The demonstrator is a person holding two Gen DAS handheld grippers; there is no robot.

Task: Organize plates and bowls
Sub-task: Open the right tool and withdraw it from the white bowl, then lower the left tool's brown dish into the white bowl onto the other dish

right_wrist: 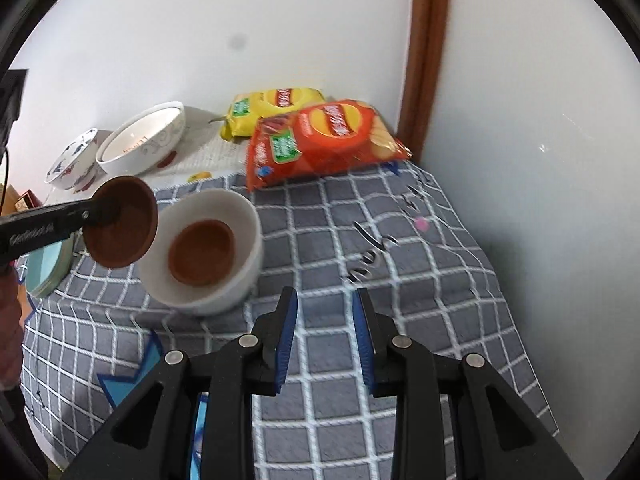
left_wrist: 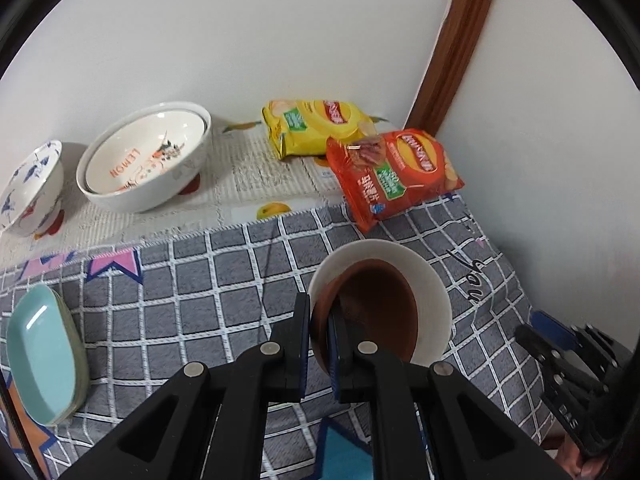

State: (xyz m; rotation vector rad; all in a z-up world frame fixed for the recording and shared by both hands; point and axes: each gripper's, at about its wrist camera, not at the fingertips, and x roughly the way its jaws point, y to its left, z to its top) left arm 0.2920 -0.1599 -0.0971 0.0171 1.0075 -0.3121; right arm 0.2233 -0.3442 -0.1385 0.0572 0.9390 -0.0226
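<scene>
Over the checked cloth [right_wrist: 400, 320]: left gripper [left_wrist: 320, 320] pinching a brown bowl's [right_wrist: 120, 222] rim, lifted
Right gripper [right_wrist: 325, 308]: jaws apart, nothing between
White bowl [right_wrist: 244, 216]: another brown bowl [right_wrist: 202, 252] inside
Behind: chip bags [right_wrist: 320, 140], lemon bowl [left_wrist: 148, 156]

Ahead of my right gripper [right_wrist: 325, 336] the checked cloth [right_wrist: 400, 280] lies bare toward the lower right of the frame. The white bowl [right_wrist: 244, 220] blocks the centre left, the crisp bags [right_wrist: 320, 136] and wall [right_wrist: 520, 120] close the top, the teal dish [left_wrist: 40, 352] the lower left.
</scene>
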